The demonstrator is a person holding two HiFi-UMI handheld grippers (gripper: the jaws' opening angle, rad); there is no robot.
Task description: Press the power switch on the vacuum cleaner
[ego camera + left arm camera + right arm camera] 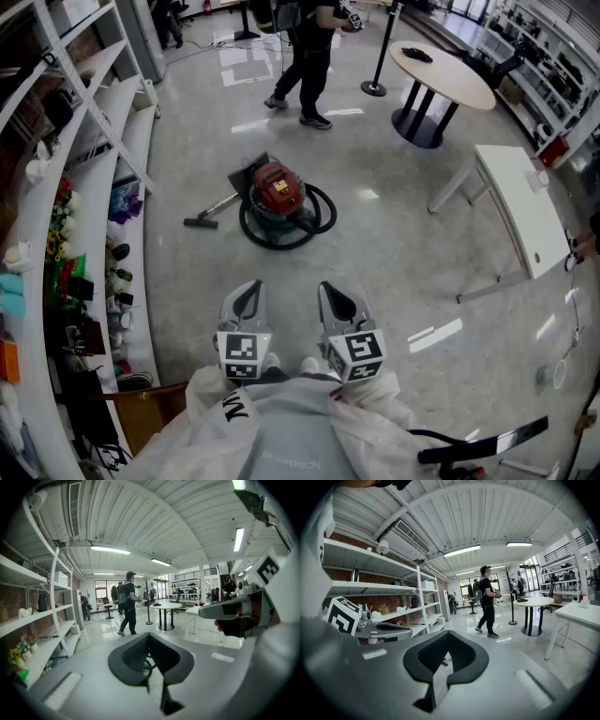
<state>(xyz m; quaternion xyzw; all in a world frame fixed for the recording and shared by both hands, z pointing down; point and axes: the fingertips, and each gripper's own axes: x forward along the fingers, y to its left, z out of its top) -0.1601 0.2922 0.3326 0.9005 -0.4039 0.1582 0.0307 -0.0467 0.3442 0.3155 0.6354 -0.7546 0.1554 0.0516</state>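
Both jaw pairs closed, tips together, nothing held: left gripper (247, 298) and right gripper (337, 302) side by side, close to the person's body. Red-lidded round canister vacuum cleaner (277, 190) stands well ahead, apart from both, on grey polished floor (394, 253); black hose (281, 242) loops round it.

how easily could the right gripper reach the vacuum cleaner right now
Probably not yet: the vacuum cleaner sits well ahead of the right gripper across bare floor. Nothing stands between them, so stepping closer should do.
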